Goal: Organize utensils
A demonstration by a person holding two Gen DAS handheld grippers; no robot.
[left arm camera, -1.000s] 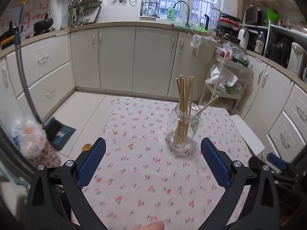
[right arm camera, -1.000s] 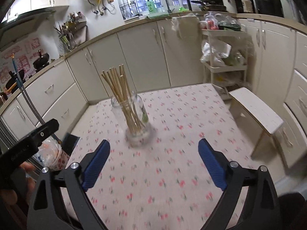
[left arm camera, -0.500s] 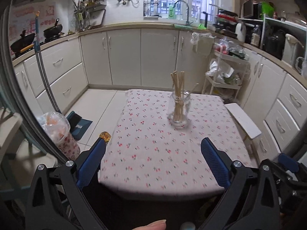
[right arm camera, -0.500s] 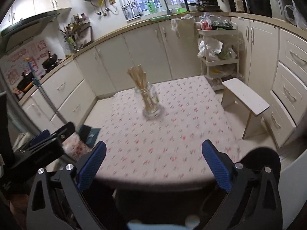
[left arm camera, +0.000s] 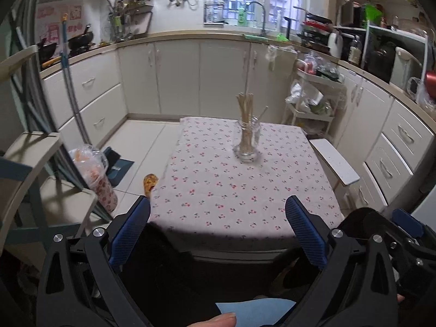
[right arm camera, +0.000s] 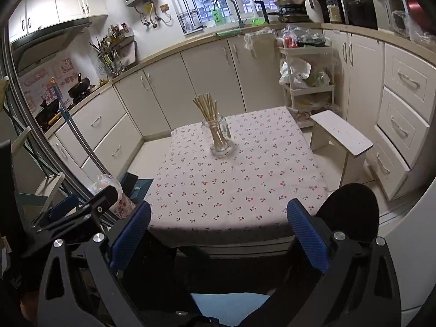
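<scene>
A clear glass jar (left arm camera: 248,141) (right arm camera: 219,136) stands on the far half of a table under a cherry-print cloth (left arm camera: 239,190) (right arm camera: 234,182). Several wooden chopsticks (left arm camera: 244,106) (right arm camera: 207,106) stand upright in the jar, one leaning right. My left gripper (left arm camera: 218,218) is open, well back from the table's near edge, nothing between its blue pads (left arm camera: 130,229). My right gripper (right arm camera: 219,218) is open too, equally far back and empty. The left gripper's black frame (right arm camera: 81,212) shows at the lower left of the right wrist view.
A white stool (right arm camera: 342,136) stands right of the table, a white trolley (right arm camera: 308,81) behind it. Cream cabinets (left arm camera: 190,76) line the walls. A bag (left arm camera: 92,169) and blue dustpan (left arm camera: 117,163) lie on the floor at left. A fingertip (left arm camera: 215,320) shows at the bottom.
Both grippers have pulled back and up from over the table, so the jar now looks small and far. The right jaws widened slightly at first. The jar and chopsticks stayed put.
</scene>
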